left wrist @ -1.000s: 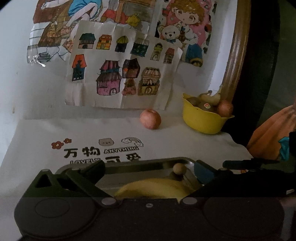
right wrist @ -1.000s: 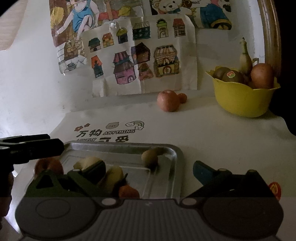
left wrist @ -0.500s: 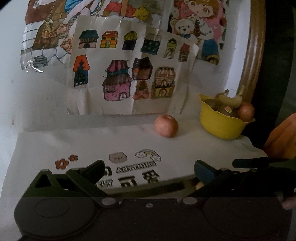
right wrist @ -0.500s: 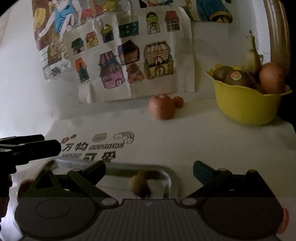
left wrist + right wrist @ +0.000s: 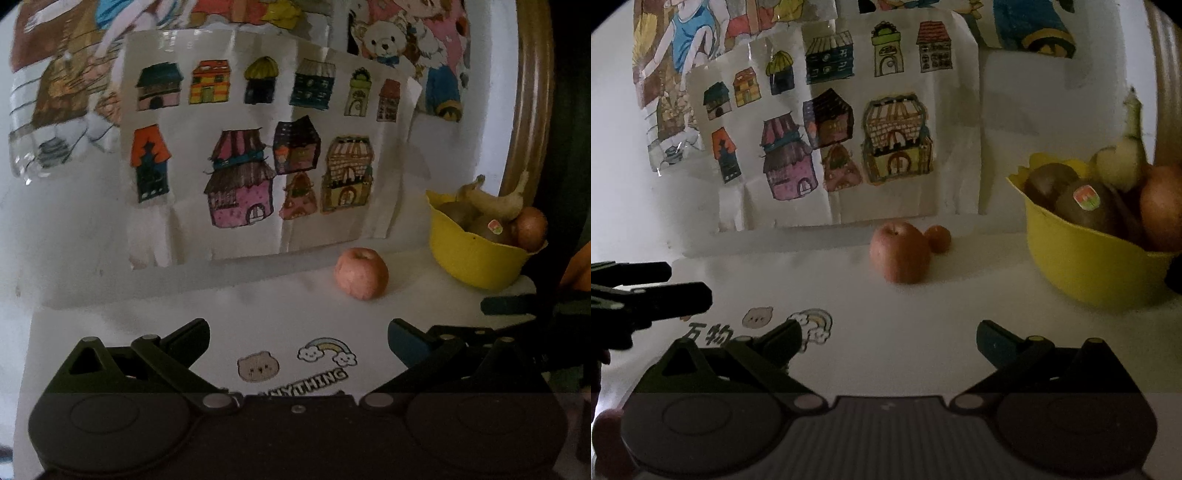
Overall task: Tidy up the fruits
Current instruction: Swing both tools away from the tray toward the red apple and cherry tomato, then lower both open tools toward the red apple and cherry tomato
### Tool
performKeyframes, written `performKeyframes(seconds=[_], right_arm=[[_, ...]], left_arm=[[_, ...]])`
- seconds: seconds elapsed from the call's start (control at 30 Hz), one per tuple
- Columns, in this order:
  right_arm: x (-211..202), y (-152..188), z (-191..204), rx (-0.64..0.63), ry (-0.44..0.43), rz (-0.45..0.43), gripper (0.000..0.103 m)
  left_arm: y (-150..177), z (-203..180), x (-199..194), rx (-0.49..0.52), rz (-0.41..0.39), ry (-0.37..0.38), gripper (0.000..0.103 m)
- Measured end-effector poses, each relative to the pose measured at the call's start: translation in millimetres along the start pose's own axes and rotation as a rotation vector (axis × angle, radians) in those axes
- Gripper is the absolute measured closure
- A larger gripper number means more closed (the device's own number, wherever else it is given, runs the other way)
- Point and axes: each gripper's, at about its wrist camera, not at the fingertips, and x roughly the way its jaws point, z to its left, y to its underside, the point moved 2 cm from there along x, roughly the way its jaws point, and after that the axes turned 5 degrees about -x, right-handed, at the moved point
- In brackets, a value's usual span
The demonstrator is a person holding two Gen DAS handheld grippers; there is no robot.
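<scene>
At the table's far edge, by the wall: the apple (image 5: 900, 252) sits on the white cloth (image 5: 960, 332), stem dimple up, with a small orange (image 5: 938, 239) touching or just behind its right shoulder (hidden from the left camera).

Bowl: yellow (image 5: 1082, 273), at the far right corner, well to the right of the apple; it holds kiwis, a banana whose stem points up, and a reddish round fruit.

Right gripper (image 5: 888, 341): jaws spread wide, nothing between them; the apple lies straight ahead, almost on its centre line, with bare cloth between.

Left gripper (image 5: 298, 338): also spread and empty; the apple (image 5: 361, 273) lies ahead and a little to the right of its centre line.

Nearer hand: by my reading the right one, since the apple looks larger and better centred in its view (the left gripper's fingers show at that view's left edge, level with the apple's base but well apart).

Long axis: the apple is near round, slightly taller than wide, so its axis is the upright stem line; it gives no preferred side.

Coming move, as a judgement: a straight push forward with the jaws either side of the apple's middle, then right to the bowl (the orange behind may roll if nudged).
</scene>
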Motion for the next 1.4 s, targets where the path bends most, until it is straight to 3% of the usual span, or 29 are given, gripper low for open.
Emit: performKeyframes(seconds=[0.23,0.7,0.97,1.23,1.4], right_arm=[[21,-13,-7,-0.02,0.003,0.004,0.0],[47,-23,-16,-0.032,0.034,0.002,0.0],[50,-27,-16,-0.036,0.032,-0.016,0.0],[36,-32,-11,-0.061,0.031,-0.05,0.0],[28,-37,-12,-0.071,0.035,-0.071,0.0]], left_arm=[[-14,1,22,0.049,0.0,-0.021,0.001],[-30,20,53,0.015,-0.014,-0.076,0.001],[-39,24,41,-0.009,-0.036,-0.091,0.001],[-69,15,13,0.016,-0.126,-0.105,0.001],[-75,11,18,0.014,-0.125,-0.089,0.001]])
